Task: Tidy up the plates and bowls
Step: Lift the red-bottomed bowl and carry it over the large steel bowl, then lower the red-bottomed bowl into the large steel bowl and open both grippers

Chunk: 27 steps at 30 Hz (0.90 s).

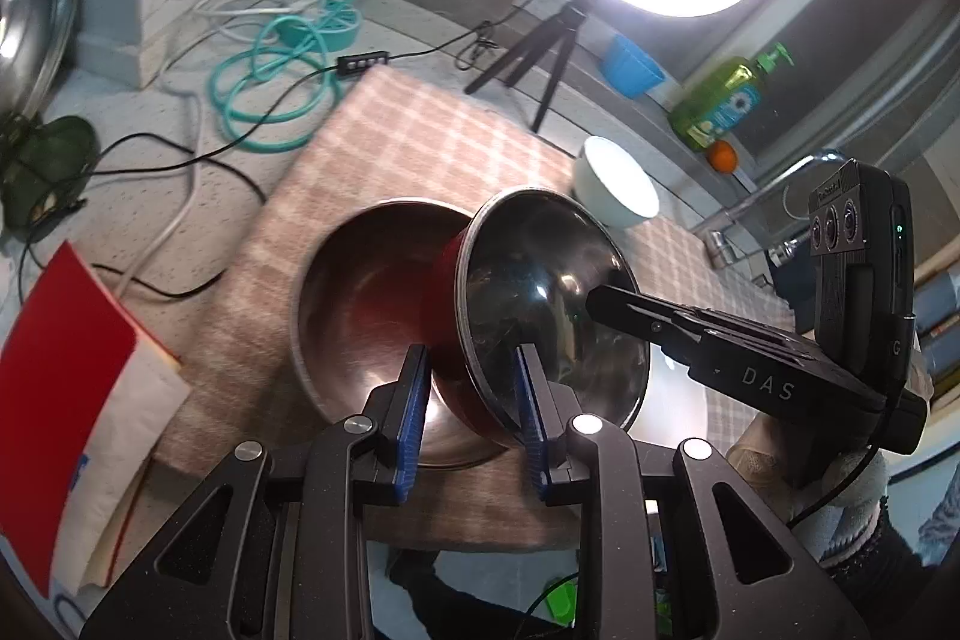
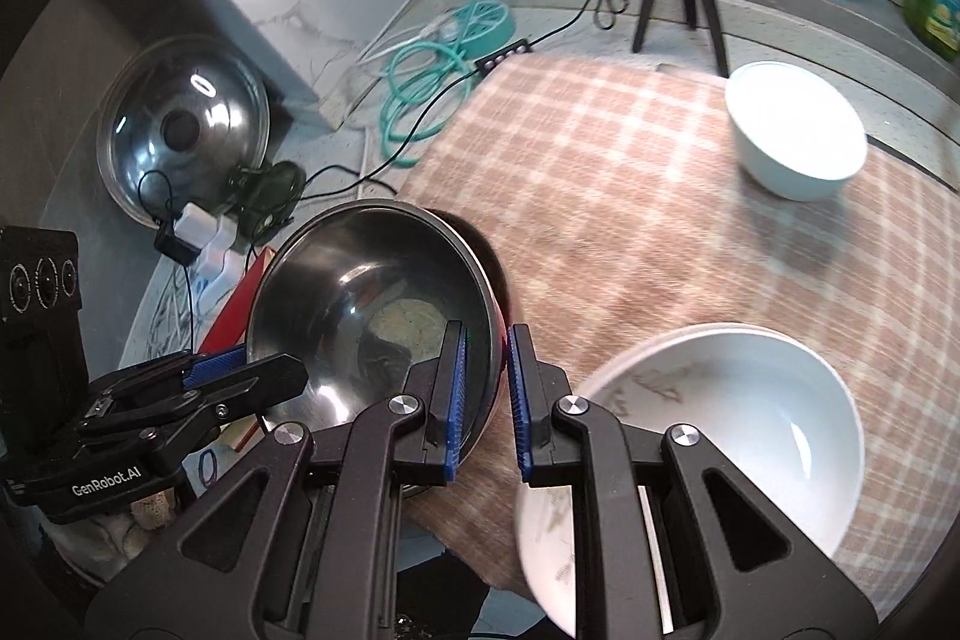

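Observation:
A steel bowl with a red outside [image 1: 540, 280] [image 2: 360, 304] hangs tilted over the checked cloth [image 1: 432, 130]. My left gripper [image 1: 472, 400] [image 2: 240, 364] is shut on its near rim, one pad inside and one on the red wall. My right gripper [image 2: 486, 400] [image 1: 600, 304] is shut on the opposite rim. A second steel bowl [image 1: 360, 316] sits on the cloth just beneath and left of it. A white bowl [image 2: 750, 436] rests in a patterned white plate [image 2: 558, 520] at the cloth's near edge. Another white bowl [image 1: 618, 190] [image 2: 792, 130] stands farther back.
A glass pot lid [image 2: 180, 130] leans against the wall at the left. A teal hose [image 1: 270, 82], cables and a ring light on a tripod [image 1: 540, 52] crowd the back. A red packet [image 1: 60, 370] lies left of the cloth. A faucet [image 1: 750, 208] and soap bottle [image 1: 720, 100] are right.

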Motion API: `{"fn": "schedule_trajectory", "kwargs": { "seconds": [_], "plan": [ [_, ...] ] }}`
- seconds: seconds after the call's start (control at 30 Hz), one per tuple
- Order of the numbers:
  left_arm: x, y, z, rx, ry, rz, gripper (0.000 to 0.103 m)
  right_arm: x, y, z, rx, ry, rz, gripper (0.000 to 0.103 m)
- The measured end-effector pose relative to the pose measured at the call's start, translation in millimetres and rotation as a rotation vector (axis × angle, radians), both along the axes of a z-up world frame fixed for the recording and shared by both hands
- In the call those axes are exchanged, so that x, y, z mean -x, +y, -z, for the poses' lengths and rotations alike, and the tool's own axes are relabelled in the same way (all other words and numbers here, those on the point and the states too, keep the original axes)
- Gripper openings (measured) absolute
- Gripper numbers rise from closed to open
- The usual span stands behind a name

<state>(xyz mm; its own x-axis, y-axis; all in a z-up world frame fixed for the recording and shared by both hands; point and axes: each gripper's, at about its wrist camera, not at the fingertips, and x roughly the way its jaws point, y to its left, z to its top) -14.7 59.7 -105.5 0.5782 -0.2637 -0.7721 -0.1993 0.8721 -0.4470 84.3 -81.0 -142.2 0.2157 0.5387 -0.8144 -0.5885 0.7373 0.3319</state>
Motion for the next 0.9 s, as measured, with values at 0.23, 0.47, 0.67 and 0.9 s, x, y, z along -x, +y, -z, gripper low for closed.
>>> {"fn": "schedule_trajectory", "kwargs": {
  "seconds": [0.23,0.47,0.67,0.9],
  "plan": [
    [3,15,15,0.003,0.035,-0.024,0.026,0,22,14,0.036,0.009,-0.027,0.014],
    [1,23,27,0.007,0.066,-0.028,0.026,-1,35,25,0.069,0.013,-0.035,0.014],
    [-1,25,31,-0.003,0.076,-0.024,0.026,-2,39,30,0.083,0.016,-0.035,0.014],
    [-6,24,34,-0.016,0.086,-0.017,0.026,-4,42,35,0.103,0.016,-0.035,0.014]
  ]
}}
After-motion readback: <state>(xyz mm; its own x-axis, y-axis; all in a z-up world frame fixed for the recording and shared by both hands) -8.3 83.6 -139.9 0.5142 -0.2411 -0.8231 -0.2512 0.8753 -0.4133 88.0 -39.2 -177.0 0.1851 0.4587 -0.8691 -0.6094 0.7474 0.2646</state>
